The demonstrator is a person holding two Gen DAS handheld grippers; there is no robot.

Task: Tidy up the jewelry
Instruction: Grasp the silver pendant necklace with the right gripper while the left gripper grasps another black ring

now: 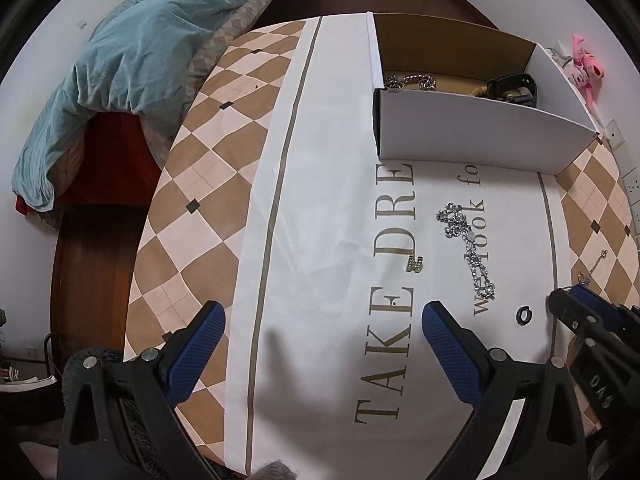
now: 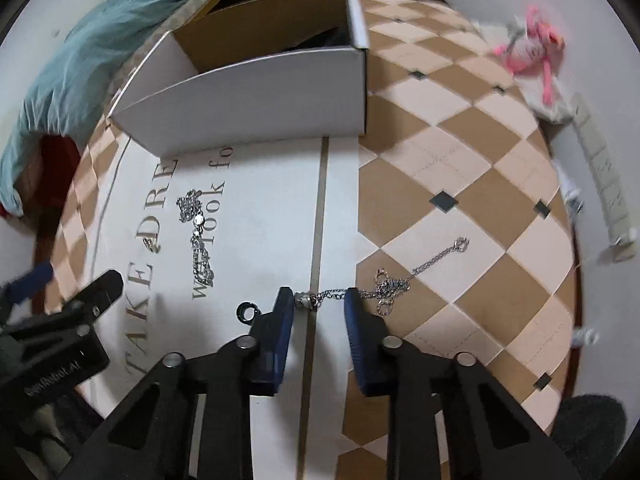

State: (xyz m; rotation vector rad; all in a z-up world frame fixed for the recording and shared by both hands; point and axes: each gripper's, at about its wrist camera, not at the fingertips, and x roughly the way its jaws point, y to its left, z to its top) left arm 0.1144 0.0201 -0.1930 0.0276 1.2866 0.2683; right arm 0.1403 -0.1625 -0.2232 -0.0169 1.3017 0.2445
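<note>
Checkered bedcloth, thin silver chain between half-closed right tongs, not yet pinched; left tongs wide, empty.

Below me a counter lies under a cloth of tan and cream diamonds with a white middle panel printed in gold letters. Off to my left a bed carries a rumpled teal duvet over a red base. The floor is dark brown wood, the walls plain white, with switch plates to my right.
</note>
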